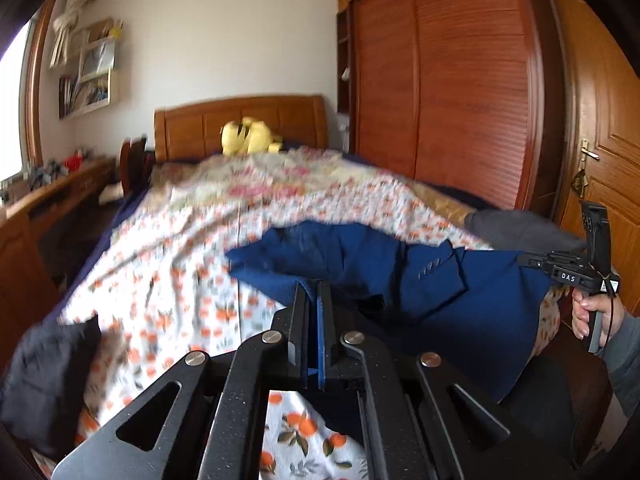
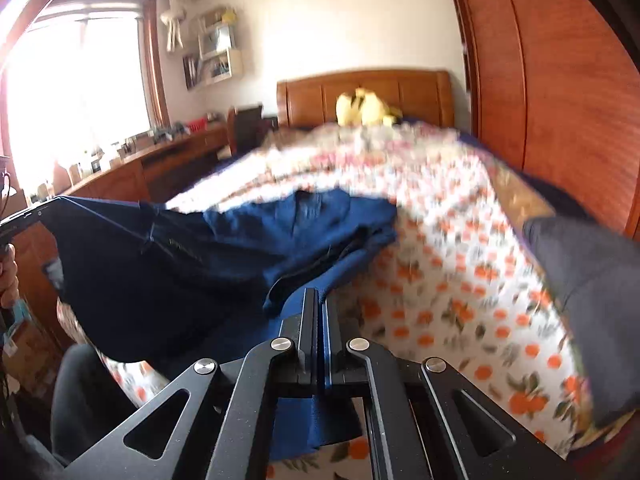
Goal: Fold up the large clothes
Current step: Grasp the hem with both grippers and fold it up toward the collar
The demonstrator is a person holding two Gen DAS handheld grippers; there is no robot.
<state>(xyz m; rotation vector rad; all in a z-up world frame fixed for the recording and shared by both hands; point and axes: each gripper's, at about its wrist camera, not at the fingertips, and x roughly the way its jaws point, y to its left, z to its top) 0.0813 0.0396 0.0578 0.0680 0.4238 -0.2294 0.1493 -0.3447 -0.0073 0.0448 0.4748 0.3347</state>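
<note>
Lifting of the blue jacket (image 1: 420, 276) off the orange-print bedspread (image 1: 168, 264) appears to be the step in hand, judged from how the cloth hangs. The left gripper (image 1: 314, 288) is seen with its jaws closed tight on a blue edge of the garment, cloth pinched between them; the right gripper (image 2: 318, 298) is likewise clamped on a blue edge, a flap hanging below it. Between the two grips the near part of the jacket is held raised and stretched, while its far part, with collar and sleeve, is bunched on the bedspread. A row of cuff buttons (image 1: 430, 270) is visible on a sleeve lying across the body. A dark grey garment (image 2: 592, 280) lies on the bed just beside the jacket on the wardrobe side, and a dark cushion-like item (image 1: 48, 376) near the opposite corner. Risks noted: only thin edges are gripped, so slippage under the weight of heavy cloth is possible; the loose sleeve could be trapped inside a fold and spoil it; the grey garment could be dragged along if the jacket is swept sideways. Both views are blurred.
</note>
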